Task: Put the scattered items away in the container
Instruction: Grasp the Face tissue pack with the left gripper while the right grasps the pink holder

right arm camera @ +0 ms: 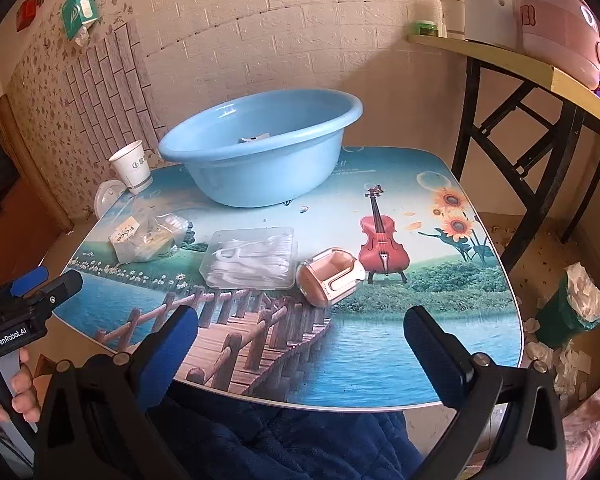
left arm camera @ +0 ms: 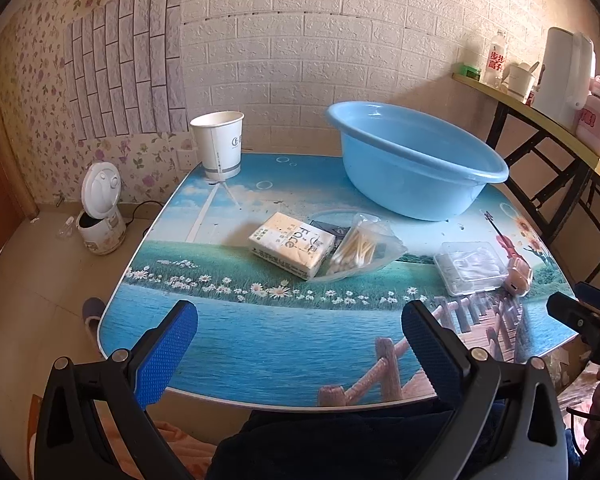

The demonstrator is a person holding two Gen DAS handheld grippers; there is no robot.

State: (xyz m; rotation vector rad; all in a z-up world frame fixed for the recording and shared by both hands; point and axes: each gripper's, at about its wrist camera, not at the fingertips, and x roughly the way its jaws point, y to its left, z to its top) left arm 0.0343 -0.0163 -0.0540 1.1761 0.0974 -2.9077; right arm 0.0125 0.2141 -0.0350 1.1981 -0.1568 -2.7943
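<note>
Risk: both grippers, left gripper (left arm camera: 300,344) & right gripper (right arm camera: 300,344), gape wide w/ nothing held, so slick cotton-swab bag (left arm camera: 358,250) may slip en route to basin (left arm camera: 414,162).

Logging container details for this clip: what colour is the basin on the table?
The basin is plain light blue, with no pattern. The right wrist view shows it best.
</note>
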